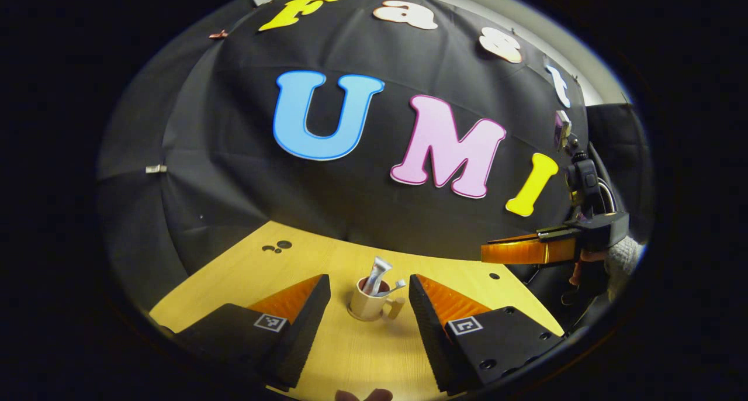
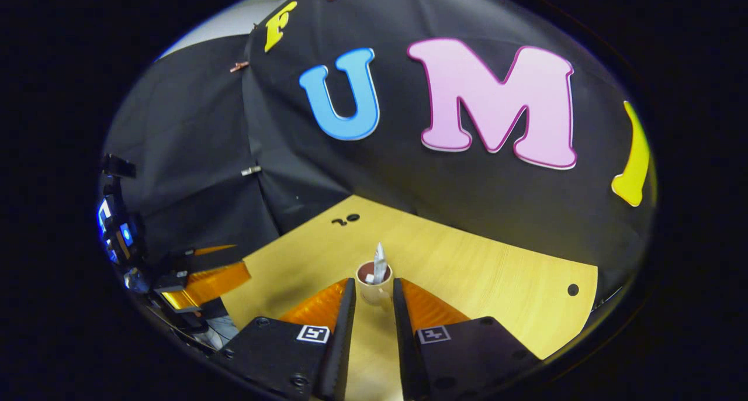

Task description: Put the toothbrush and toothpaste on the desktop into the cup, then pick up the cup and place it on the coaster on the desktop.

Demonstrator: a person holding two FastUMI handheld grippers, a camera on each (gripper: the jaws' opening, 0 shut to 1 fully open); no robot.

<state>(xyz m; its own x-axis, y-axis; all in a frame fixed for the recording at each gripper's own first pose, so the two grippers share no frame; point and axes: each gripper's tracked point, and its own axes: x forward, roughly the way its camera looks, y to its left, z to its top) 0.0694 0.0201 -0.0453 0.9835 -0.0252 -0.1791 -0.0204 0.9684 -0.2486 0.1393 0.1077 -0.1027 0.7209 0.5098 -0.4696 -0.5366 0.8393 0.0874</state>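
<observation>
A beige cup (image 1: 368,303) with a handle on its right stands upright on the wooden desktop (image 1: 350,354). A silver toothpaste tube (image 1: 377,274) and a white toothbrush (image 1: 397,285) stick out of it. A thin pale rim shows under its base; I cannot tell if that is the coaster. My left gripper (image 1: 368,281) is open wide, level with the cup's near side and not touching it. The right gripper (image 1: 514,252) hovers far to the right, above the desk edge. In the right gripper view the cup (image 2: 373,284) sits just beyond my right gripper (image 2: 374,284), whose fingers stand a narrow gap apart, holding nothing.
The black cloth wall closes the back of the desktop. Small dark holes (image 1: 277,247) mark the far left of the desk, and another hole (image 2: 573,289) lies near its right edge. A knitted sleeve (image 1: 624,255) holds the right gripper. The left gripper (image 2: 198,278) shows at the left.
</observation>
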